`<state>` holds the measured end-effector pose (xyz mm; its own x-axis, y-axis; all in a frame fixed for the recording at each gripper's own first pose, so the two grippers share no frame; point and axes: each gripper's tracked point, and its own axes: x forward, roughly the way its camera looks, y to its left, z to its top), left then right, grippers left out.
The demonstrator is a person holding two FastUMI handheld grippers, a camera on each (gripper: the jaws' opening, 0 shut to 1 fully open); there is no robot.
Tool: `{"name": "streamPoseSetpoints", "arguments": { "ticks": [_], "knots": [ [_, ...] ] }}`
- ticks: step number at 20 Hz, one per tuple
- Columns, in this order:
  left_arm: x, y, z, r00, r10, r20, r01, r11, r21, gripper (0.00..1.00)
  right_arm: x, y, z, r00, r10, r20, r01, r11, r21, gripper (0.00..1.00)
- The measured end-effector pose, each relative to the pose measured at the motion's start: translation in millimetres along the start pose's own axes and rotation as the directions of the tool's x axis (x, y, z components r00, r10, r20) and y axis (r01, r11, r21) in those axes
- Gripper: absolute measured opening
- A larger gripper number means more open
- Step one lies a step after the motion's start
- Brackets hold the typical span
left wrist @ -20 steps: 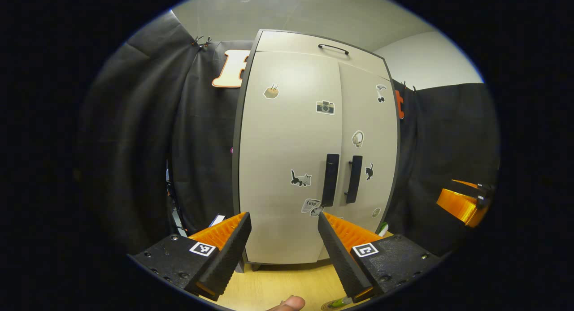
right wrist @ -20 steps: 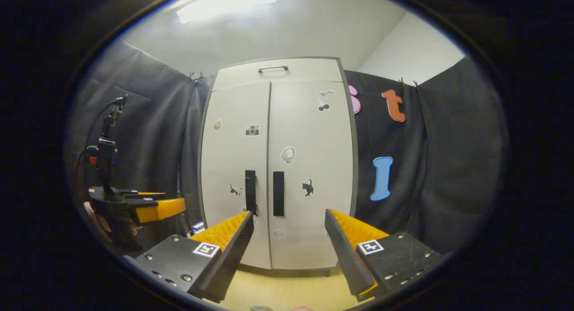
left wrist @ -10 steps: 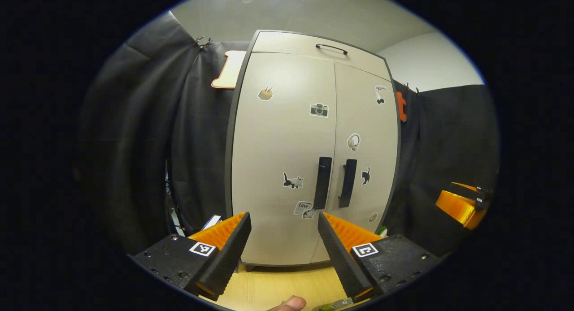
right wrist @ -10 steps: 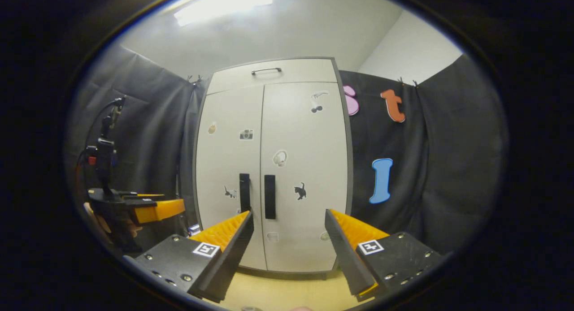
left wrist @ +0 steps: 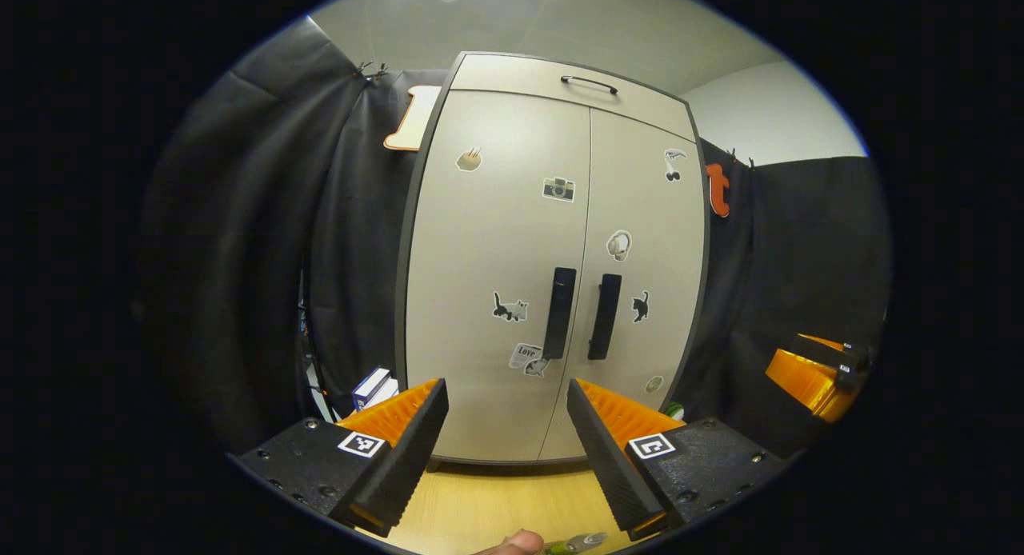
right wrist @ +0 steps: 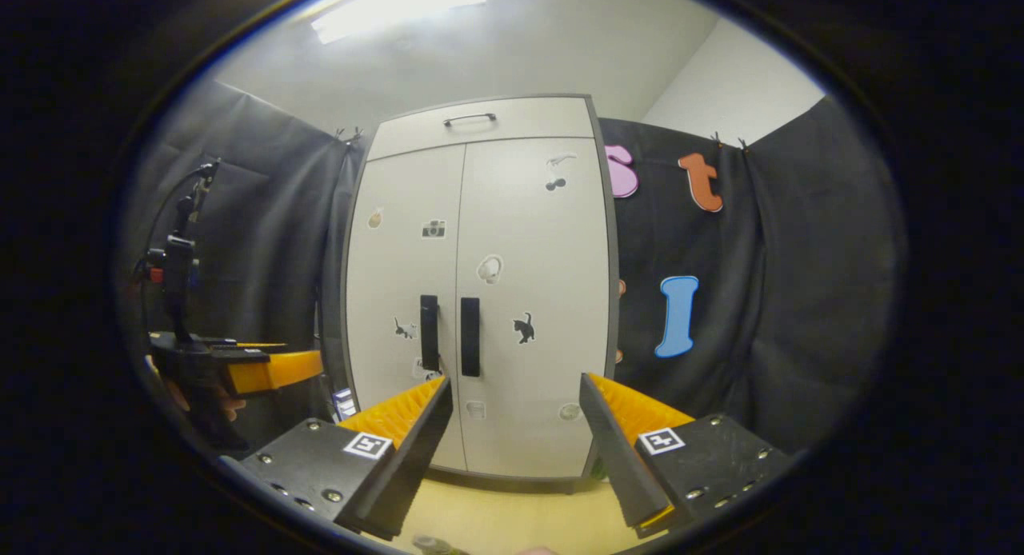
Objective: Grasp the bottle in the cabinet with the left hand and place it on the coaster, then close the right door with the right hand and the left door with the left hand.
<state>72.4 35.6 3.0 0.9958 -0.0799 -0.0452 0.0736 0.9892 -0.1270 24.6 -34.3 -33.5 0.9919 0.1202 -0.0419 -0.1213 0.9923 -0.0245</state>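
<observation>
The cabinet point(left wrist: 552, 259) stands straight ahead of both grippers with its two doors flush, so I judge the task almost finished. The left gripper point(left wrist: 506, 427) and the right gripper point(right wrist: 516, 427) are both wide apart and hold nothing. The bottle point(left wrist: 576, 544) seems to lie just below the left gripper, at the near table edge in front of the cabinet.

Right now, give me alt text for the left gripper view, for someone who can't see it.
A pale two-door cabinet stands with both doors shut, dotted with small stickers, its two dark handles side by side at the middle. The left gripper hangs open in front of it above a wooden table.
</observation>
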Motion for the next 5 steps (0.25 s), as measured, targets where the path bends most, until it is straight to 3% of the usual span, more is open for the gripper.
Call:
{"name": "streamPoseSetpoints", "arguments": {
  "ticks": [5],
  "knots": [
    [-2.0,-1.5,-8.9,0.999,0.031,-0.011,-0.031,0.999,0.033,0.95,-0.8,-2.3,-7.1,1.0,0.007,0.009,-0.007,1.0,-0.011,0.96]
  ]
}}
